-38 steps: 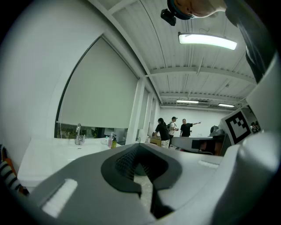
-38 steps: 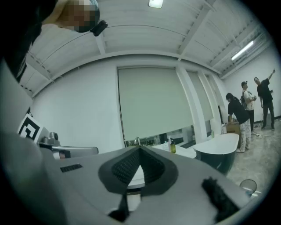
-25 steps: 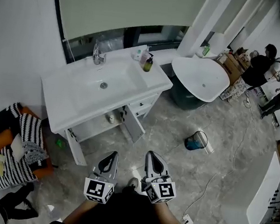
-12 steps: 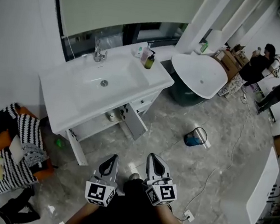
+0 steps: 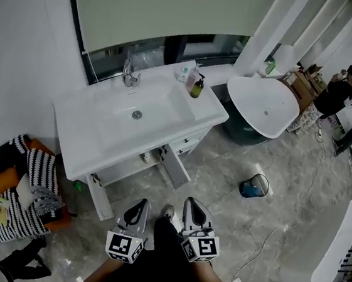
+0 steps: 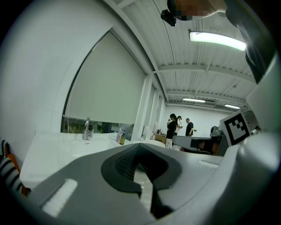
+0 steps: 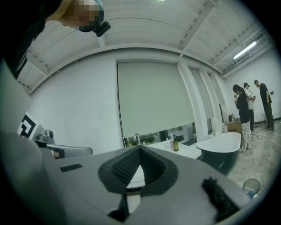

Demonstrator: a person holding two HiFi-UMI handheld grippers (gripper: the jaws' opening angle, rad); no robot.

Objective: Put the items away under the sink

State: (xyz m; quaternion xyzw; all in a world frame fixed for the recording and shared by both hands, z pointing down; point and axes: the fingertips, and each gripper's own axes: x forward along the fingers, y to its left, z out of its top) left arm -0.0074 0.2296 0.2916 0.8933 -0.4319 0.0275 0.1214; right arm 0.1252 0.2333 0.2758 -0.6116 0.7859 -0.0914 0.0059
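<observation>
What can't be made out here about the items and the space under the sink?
Cabinet inside: head view, the counter covers most of it.
Small thing on its shelf: head view, too small to name.
Bottles on the counter: every view, too small to read their labels.
Cabinet in the gripper views: left gripper and right gripper block nearly all of it.

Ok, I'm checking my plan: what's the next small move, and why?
Probably step toward the sink cabinet: the left hand-held gripper and right hand-held gripper are shut, empty and far from the bottles on its top; its door is open.
</observation>
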